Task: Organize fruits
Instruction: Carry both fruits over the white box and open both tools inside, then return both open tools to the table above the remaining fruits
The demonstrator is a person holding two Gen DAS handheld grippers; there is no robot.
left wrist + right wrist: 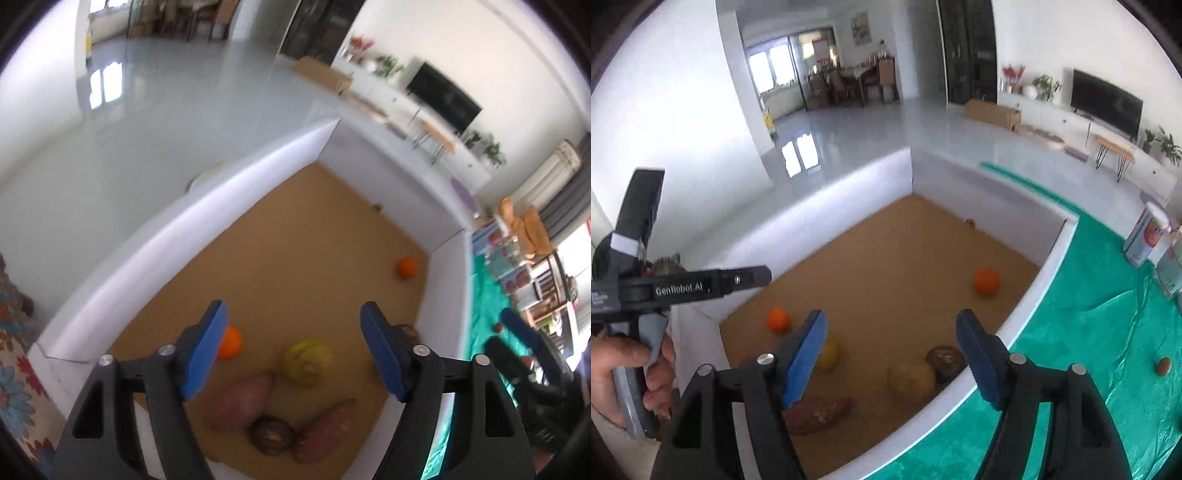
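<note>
We held both grippers, left (293,354) and right (891,356), fingers wide apart and empty, above the white-walled box (1027,325) holding oranges (986,280), sweet potatoes (243,400) and other produce. The left gripper's body read "GenRobot.AI" (683,288).

The box (1015,332) has white walls and a plain tan cardboard floor. Two oranges sit in it, the near orange (229,341) and the far orange (407,267), both bright orange. The yellow fruit (307,361) is pale yellow with a greenish tinge and curved ridges. Two sweet potatoes (242,400) are dull reddish-purple, and the round fruit (272,435) between them is dark brown with a lighter centre. The left gripper (294,354) and the right gripper (892,360) are black with blue finger pads. A teal-green cloth (1100,332) lies beside the box, and a small brown item (1164,365) rests on it. At the left edge is a floral fabric (14,380) in red, blue and cream.
</note>
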